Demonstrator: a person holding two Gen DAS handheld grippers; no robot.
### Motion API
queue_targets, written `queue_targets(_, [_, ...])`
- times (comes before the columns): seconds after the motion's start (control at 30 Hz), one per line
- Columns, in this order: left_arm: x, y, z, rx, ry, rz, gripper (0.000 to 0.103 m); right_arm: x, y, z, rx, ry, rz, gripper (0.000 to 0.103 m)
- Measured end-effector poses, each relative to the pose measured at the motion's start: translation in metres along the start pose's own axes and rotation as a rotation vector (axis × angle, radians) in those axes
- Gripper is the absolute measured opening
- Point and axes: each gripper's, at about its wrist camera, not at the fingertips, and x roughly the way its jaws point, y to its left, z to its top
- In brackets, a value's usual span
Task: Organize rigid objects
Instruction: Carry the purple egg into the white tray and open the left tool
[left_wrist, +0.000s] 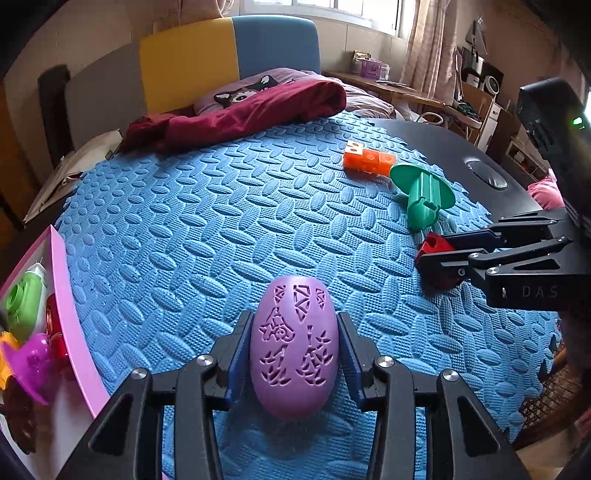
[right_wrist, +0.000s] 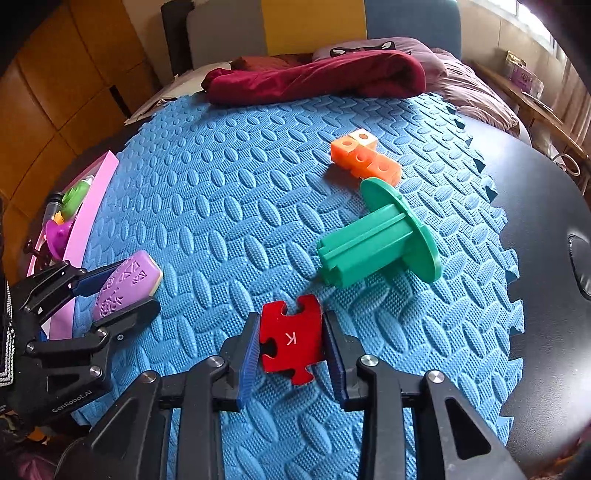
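A purple carved oval case (left_wrist: 294, 352) is gripped between the narrowed left claw (left_wrist: 294, 363), while a red puzzle piece (right_wrist: 291, 338) is clamped by the right claw (right_wrist: 290, 354) on the blue foam mat (right_wrist: 221, 206).

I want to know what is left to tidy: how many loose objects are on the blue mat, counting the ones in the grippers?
4. The purple oval piece sits in the left gripper, the red puzzle piece in the right gripper, and the green spool and orange blocks lie farther back.

L gripper (left_wrist: 294, 354) & R gripper (right_wrist: 289, 341) both angled down, jaws apparently clamped.
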Motion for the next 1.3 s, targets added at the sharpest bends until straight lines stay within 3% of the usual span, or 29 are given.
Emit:
queue_targets(0.2, [-0.001, 0.001, -0.001, -0.015, -0.009, 0.003, 0.044, 0.002, 0.011, -0.001, -0.087, -0.032, -0.073, 0.039])
queue_targets(0.33, [-0.008, 0.006, -0.003, -0.054, -0.013, -0.012, 0.044, 0.003, 0.01, 0.0, -0.091, -0.028, -0.075, 0.038])
queue_targets(0.67, [-0.069, 0.03, -0.006, -0.149, -0.119, -0.016, 0.044, 0.004, 0.012, -0.001, -0.111, -0.047, -0.073, 0.038])
queue_targets(0.83, [-0.105, 0.074, -0.022, -0.264, -0.156, 0.032, 0.044, 0.004, 0.014, -0.002, -0.128, -0.055, -0.08, 0.037])
queue_targets(1.0, [-0.136, 0.131, -0.057, -0.455, -0.156, 0.125, 0.044, 0.003, 0.016, -0.003, -0.144, -0.06, -0.08, 0.034])
queue_targets(1.07, [-0.149, 0.154, -0.073, -0.538, -0.155, 0.196, 0.044, 0.003, 0.017, -0.003, -0.145, -0.06, -0.08, 0.034])
queue_targets(1.17, [-0.16, 0.187, -0.099, -0.656, -0.143, 0.272, 0.044, 0.003, 0.017, -0.003, -0.15, -0.061, -0.078, 0.032])
queue_targets(1.3, [-0.155, 0.208, -0.123, -0.716, -0.093, 0.335, 0.044, 0.003, 0.018, -0.003, -0.153, -0.061, -0.078, 0.032])
